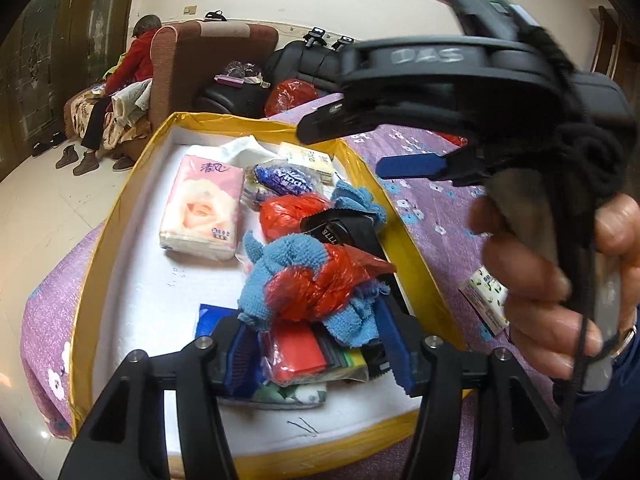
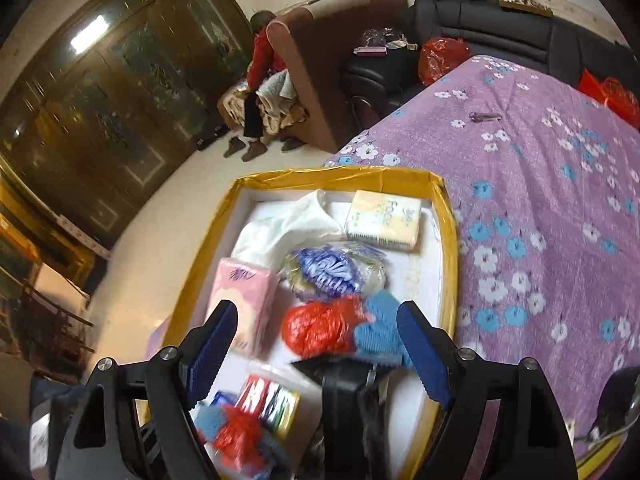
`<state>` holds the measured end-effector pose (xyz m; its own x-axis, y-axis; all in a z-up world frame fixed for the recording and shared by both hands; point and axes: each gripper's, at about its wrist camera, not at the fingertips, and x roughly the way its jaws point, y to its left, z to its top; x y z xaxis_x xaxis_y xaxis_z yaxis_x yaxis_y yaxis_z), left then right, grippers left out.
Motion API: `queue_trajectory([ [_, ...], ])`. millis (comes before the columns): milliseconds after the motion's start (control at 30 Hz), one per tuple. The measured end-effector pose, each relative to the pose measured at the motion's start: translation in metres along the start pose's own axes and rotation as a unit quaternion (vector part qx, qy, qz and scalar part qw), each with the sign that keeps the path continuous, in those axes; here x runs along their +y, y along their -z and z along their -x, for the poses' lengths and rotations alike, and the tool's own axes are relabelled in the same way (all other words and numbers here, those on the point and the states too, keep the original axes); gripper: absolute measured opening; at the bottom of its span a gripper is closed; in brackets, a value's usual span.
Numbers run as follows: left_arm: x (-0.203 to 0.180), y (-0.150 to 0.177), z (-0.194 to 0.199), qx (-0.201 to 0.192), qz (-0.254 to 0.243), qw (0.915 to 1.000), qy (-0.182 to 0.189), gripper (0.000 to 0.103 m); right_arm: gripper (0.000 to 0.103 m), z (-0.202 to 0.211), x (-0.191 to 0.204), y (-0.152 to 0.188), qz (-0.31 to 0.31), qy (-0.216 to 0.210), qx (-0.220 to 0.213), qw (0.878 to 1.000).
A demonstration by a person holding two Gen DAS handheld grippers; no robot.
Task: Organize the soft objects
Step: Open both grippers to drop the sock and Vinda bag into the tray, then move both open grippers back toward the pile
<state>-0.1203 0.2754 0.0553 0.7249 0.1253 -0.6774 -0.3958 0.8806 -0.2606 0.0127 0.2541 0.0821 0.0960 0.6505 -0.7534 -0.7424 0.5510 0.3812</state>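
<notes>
Nearest, left gripper (image 1: 316, 344): jaws parted around the blue cloth (image 1: 280, 264) and red bag (image 1: 320, 284), pads seemingly clear; bundle may snag and lift out.
Box (image 1: 120, 216): holds the soft things; crowded, knocks likely.
Right gripper (image 2: 316, 344): wide, empty, above; may collide.
Small packet (image 1: 484, 296): outside, on the bed.

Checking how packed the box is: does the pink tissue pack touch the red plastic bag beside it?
Apart. The left wrist view shows white box floor between the pink tissue pack and the red plastic bag.
</notes>
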Motion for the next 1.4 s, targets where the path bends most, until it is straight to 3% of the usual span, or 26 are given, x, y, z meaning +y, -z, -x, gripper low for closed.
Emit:
queue_trajectory([
  [267, -0.011, 0.000, 0.005, -0.005, -0.003, 1.0000, -0.002, 0.074, 0.086, 0.055, -0.026, 0.042, -0.028, -0.034, -0.032, 0.999],
  [433, -0.017, -0.001, 0.016, -0.019, -0.004, 0.9998, -0.004, 0.076, 0.086, 0.089, -0.043, 0.063, -0.042, -0.039, -0.047, 0.997],
  [633, -0.033, -0.002, 0.030, -0.026, -0.015, 0.9996, 0.002, 0.077, 0.086, 0.131, -0.059, 0.096, -0.028, -0.025, -0.061, 0.997],
  [833, -0.054, 0.002, 0.038, -0.027, -0.035, 0.9989, 0.013, 0.078, 0.086, 0.164, -0.107, 0.147, -0.044, 0.012, -0.072, 0.996],
  [1100, -0.096, 0.006, 0.031, 0.000, -0.062, 0.9973, 0.041, 0.078, 0.086, 0.212, -0.193, 0.196, -0.132, 0.049, -0.125, 0.982],
  [1233, -0.133, 0.008, 0.017, 0.029, -0.082, 0.9940, 0.066, 0.078, 0.086, 0.227, -0.222, 0.202, -0.180, 0.038, -0.157, 0.970],
  [1400, -0.175, 0.007, -0.015, 0.067, -0.093, 0.9892, 0.092, 0.078, 0.086, 0.228, -0.232, 0.208, -0.204, 0.008, -0.157, 0.966],
])
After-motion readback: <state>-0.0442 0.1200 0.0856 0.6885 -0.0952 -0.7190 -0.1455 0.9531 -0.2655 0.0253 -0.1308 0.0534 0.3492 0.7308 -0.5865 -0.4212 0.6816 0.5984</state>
